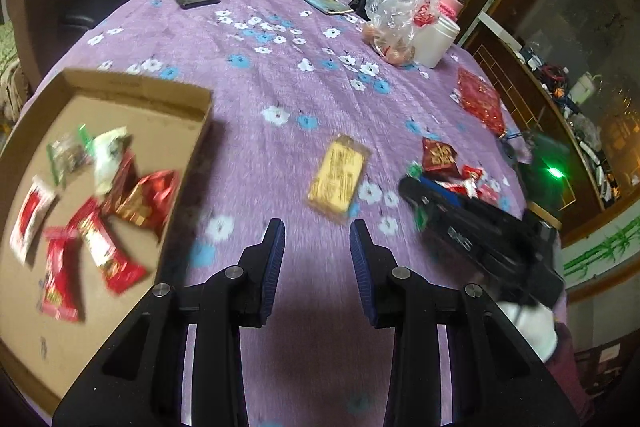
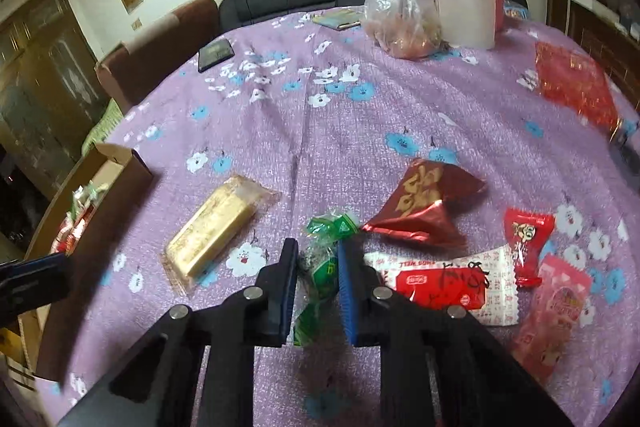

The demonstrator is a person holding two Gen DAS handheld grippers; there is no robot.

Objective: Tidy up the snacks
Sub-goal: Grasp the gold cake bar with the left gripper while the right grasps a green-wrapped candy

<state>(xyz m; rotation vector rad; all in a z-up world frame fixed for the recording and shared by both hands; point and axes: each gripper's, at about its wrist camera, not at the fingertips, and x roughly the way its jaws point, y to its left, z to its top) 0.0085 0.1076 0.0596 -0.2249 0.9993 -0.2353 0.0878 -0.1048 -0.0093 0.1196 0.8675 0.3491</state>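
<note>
On the purple flowered tablecloth (image 2: 360,131), the right gripper (image 2: 318,259) pinches a green clear-wrapped candy (image 2: 320,263) just right of the gold rectangular snack bar (image 2: 212,227), while the left gripper (image 1: 317,247), empty, stands apart beside the shallow cardboard box (image 1: 136,95).

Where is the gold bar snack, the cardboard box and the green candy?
gold bar snack (image 2: 212,231): right wrist view, middle of its wrapper.
cardboard box (image 1: 136,87): left wrist view, its far wall.
green candy (image 2: 320,263): right wrist view, its body between the right gripper's pads.
</note>
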